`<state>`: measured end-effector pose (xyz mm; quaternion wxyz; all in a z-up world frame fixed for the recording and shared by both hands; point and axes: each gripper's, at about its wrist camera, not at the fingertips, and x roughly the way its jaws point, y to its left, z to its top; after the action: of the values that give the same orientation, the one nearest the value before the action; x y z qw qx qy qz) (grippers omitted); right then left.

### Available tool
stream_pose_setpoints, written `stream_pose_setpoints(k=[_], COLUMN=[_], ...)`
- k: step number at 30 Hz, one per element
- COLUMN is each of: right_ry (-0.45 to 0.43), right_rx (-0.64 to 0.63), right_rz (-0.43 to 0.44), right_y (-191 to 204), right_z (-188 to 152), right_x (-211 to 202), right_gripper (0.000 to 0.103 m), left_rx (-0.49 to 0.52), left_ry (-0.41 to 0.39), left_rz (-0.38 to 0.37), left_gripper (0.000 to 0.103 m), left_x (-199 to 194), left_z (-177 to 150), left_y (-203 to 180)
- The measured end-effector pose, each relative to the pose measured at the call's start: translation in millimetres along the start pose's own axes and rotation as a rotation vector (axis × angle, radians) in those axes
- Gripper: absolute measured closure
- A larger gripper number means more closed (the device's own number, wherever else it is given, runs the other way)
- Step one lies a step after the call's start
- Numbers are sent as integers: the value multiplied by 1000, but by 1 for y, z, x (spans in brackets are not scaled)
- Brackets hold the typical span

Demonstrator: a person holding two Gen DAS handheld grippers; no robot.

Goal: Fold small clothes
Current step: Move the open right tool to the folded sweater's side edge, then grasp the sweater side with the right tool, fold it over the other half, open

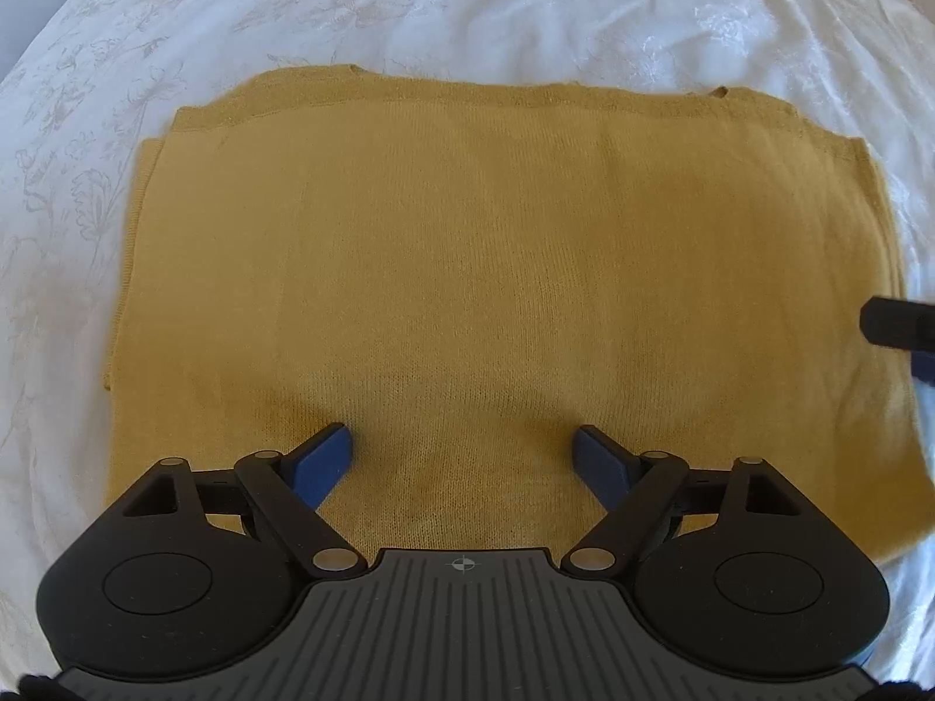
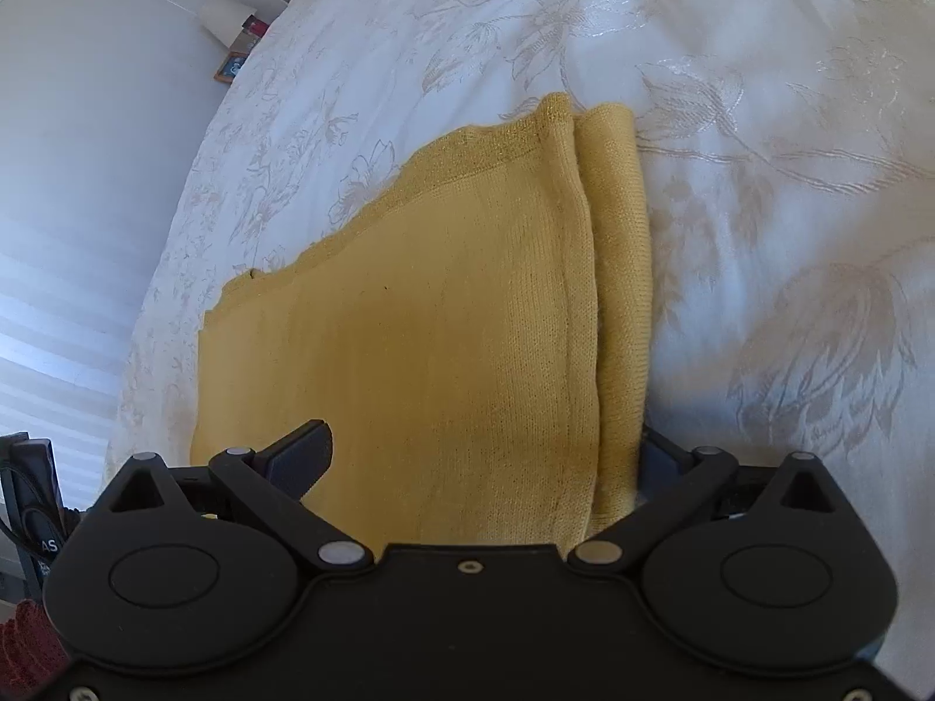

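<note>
A mustard-yellow knit garment (image 1: 467, 245) lies folded flat on a white bedspread (image 1: 526, 11). My left gripper (image 1: 464, 450) hovers over its near part, pointing steeply down. It is open, and its blue pads (image 1: 333, 455) stand wide apart with only flat cloth below. In the right wrist view the garment (image 2: 438, 321) runs away from me, with a doubled edge (image 2: 619, 292) along its right side. My right gripper (image 2: 482, 450) is open wide astride that near end. Its left finger (image 2: 304, 450) rests over the cloth, and the right finger (image 2: 660, 455) is partly hidden by the doubled edge.
The embroidered white bedspread (image 2: 759, 175) spreads all around the garment. A wall, a small white lamp (image 2: 225, 17) and a few small items stand beyond the bed's far left edge. One dark finger of my right gripper (image 1: 900, 321) shows at the garment's right side.
</note>
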<state>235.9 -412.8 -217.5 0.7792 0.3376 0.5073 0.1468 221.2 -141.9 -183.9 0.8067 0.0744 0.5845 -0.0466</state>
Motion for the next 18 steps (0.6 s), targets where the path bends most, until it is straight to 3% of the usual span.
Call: stream_pose_setpoints(k=[3, 5, 6, 8, 11, 18], right_ry=[7, 15, 15, 13, -4, -37], right_rx=[2, 28, 40, 51, 49, 30], right_rz=[-43, -55, -63, -81, -92, -104], right_y=[5, 5, 5, 5, 10, 57], right_z=[0, 2, 2, 3, 3, 6], right_x=[-1, -3, -4, -8, -16, -24], right_gripper=[12, 35, 40, 59, 71, 80], left_rx=[-34, -49, -54, -63, -83, -182], left_ry=[-39, -59, -68, -85, -100, -83], left_rz=[2, 3, 8, 24, 37, 35], left_gripper=[24, 24, 24, 24, 24, 24], left_x=[-15, -25, -30, -38, -47, -62], left_z=[1, -1, -4, -9, -19, -46], left_y=[13, 21, 27, 37, 53, 100])
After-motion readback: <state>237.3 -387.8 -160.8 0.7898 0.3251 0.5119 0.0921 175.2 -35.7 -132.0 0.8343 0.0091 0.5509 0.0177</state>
